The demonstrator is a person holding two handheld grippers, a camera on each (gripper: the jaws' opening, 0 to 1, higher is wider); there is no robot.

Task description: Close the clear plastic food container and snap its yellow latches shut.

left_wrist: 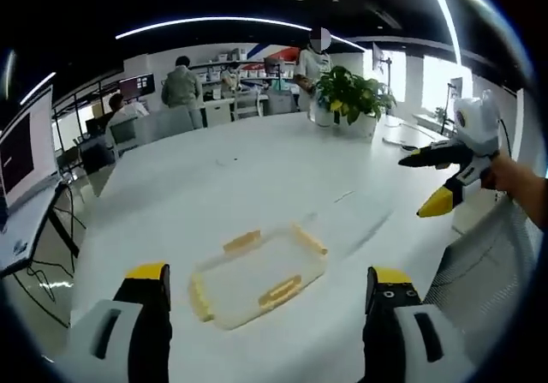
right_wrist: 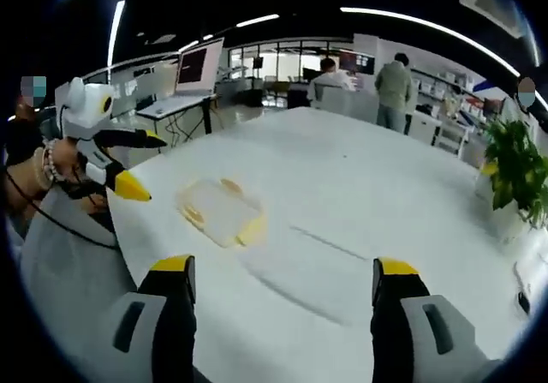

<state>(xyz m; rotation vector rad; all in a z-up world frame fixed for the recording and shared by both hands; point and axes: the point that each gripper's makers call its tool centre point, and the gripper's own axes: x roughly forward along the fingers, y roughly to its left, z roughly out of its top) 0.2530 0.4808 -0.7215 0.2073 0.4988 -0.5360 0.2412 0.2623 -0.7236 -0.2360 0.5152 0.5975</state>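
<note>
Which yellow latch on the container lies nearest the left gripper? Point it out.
The latch on the container's near long edge, facing the left gripper. The other latches sit on the far edge and the two short ends, farther from the jaws.

My left gripper (left_wrist: 267, 284) has two black jaws capped with yellow tips, each rising from a pale grey housing with a dark oval slot. Two small screws sit just under the yellow cap of one jaw. My right gripper (right_wrist: 282, 276) has the same black jaws, yellow tips and grey slotted housings. Seen from the other side, each tool has a white rounded body and black jaws ending in pointed yellow tips. A beaded bracelet (right_wrist: 47, 165) circles my left wrist.
</note>
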